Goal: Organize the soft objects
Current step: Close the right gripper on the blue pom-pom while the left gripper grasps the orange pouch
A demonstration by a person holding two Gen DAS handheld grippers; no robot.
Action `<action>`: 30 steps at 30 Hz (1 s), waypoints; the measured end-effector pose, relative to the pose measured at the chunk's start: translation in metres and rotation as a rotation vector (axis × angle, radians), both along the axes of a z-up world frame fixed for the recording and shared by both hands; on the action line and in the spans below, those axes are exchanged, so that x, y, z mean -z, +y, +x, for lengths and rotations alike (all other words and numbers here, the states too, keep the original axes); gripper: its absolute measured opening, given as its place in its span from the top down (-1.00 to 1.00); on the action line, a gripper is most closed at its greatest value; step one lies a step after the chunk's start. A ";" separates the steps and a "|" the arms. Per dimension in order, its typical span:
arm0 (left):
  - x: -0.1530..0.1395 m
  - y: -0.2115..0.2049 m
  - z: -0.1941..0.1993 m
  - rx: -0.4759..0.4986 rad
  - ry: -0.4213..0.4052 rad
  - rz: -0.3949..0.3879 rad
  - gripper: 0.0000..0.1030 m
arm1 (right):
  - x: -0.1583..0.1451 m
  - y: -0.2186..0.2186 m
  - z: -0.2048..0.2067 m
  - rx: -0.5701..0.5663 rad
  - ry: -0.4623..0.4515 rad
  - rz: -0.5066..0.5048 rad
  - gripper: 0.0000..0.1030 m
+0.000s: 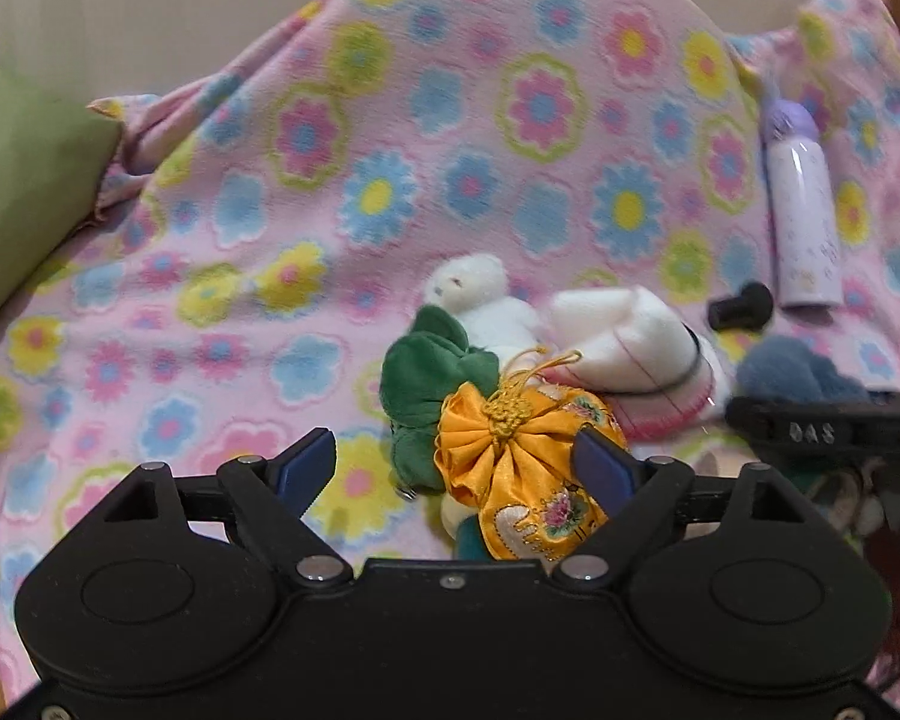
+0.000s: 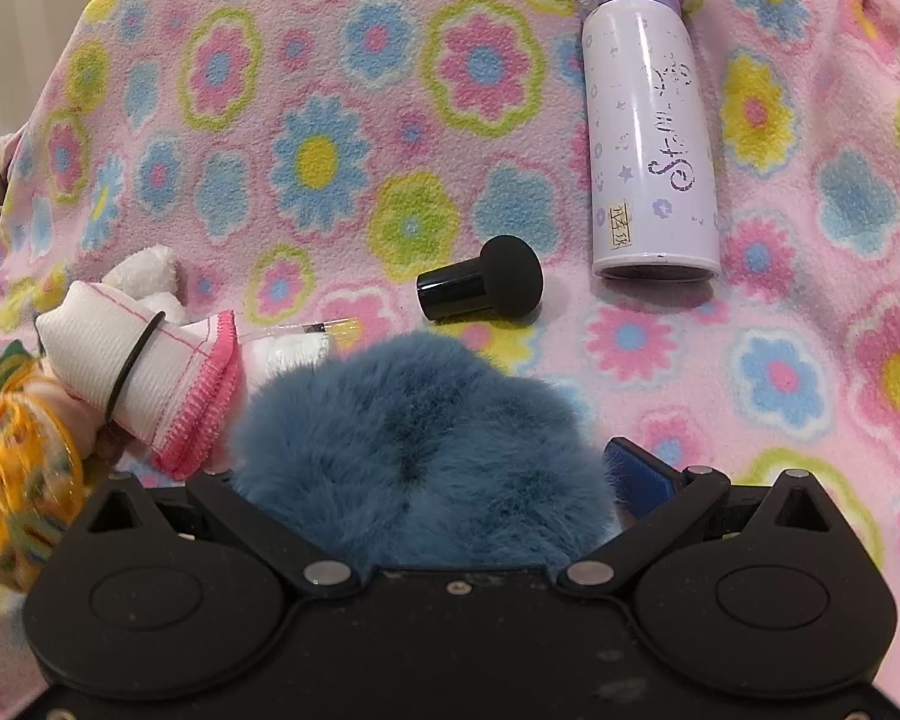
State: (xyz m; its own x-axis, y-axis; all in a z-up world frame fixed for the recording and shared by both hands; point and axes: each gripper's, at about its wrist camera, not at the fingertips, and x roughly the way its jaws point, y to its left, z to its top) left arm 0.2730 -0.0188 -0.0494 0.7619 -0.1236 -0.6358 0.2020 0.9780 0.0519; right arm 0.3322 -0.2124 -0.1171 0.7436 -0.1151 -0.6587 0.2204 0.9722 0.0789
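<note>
An orange satin pouch [image 1: 510,468] with a gold knot lies between the fingers of my left gripper [image 1: 453,468], close to the right pad. The left pad stands apart from it, so the jaws are open. Behind the pouch sit a green plush [image 1: 432,378], a small white teddy bear [image 1: 474,294] and a rolled white cloth [image 1: 630,348] with a pink hem and a black band. A blue fluffy ball [image 2: 414,450] fills the wide gap of my right gripper [image 2: 426,468]. Its fur hides the left finger, and the right pad shows bare.
Everything lies on a pink flowered blanket [image 1: 390,120]. A lilac bottle [image 2: 648,120] lies at the back right, with a black sponge applicator [image 2: 480,282] in front of it. A small clear-wrapped item [image 2: 306,342] rests by the cloth roll. A green cushion [image 1: 24,180] is at the far left.
</note>
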 end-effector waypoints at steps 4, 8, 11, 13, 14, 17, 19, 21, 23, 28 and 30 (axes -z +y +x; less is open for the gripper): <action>0.001 -0.008 -0.013 0.000 -0.031 0.035 -0.85 | 0.000 0.001 0.000 0.001 -0.001 0.001 -1.00; -0.005 -0.009 -0.024 0.008 -0.054 0.014 -0.85 | 0.000 0.001 0.000 0.001 -0.002 0.002 -1.00; -0.004 -0.019 -0.033 0.062 -0.083 0.068 -0.94 | 0.000 0.001 0.000 0.002 -0.002 0.002 -1.00; 0.000 -0.032 -0.040 0.111 -0.124 0.152 -0.94 | 0.000 0.001 0.000 0.002 -0.002 0.003 -1.00; 0.003 -0.039 -0.044 0.146 -0.150 0.198 -0.94 | 0.000 0.001 0.000 0.001 -0.004 0.002 -1.00; 0.017 -0.061 -0.057 0.286 -0.226 0.350 -0.94 | 0.000 0.001 0.000 0.002 -0.004 0.002 -1.00; 0.030 -0.074 -0.059 0.339 -0.254 0.466 -0.94 | 0.000 0.001 0.000 0.001 -0.004 0.002 -1.00; 0.039 -0.081 -0.057 0.354 -0.259 0.532 -0.93 | 0.000 0.001 0.000 0.001 -0.004 0.002 -1.00; 0.045 -0.083 -0.050 0.359 -0.228 0.550 -0.93 | 0.000 0.001 0.000 0.001 -0.005 0.002 -1.00; 0.055 -0.086 -0.030 0.383 -0.206 0.601 -0.87 | 0.000 0.001 0.000 0.000 -0.005 0.002 -1.00; 0.058 -0.086 -0.024 0.396 -0.200 0.600 -0.81 | 0.000 0.001 0.000 0.000 -0.005 0.001 -1.00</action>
State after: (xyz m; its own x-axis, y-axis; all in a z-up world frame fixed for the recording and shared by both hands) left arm 0.2486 -0.1047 -0.1073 0.8406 -0.0875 -0.5345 0.4637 0.6261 0.6268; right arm 0.3321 -0.2111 -0.1168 0.7466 -0.1145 -0.6554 0.2203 0.9720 0.0812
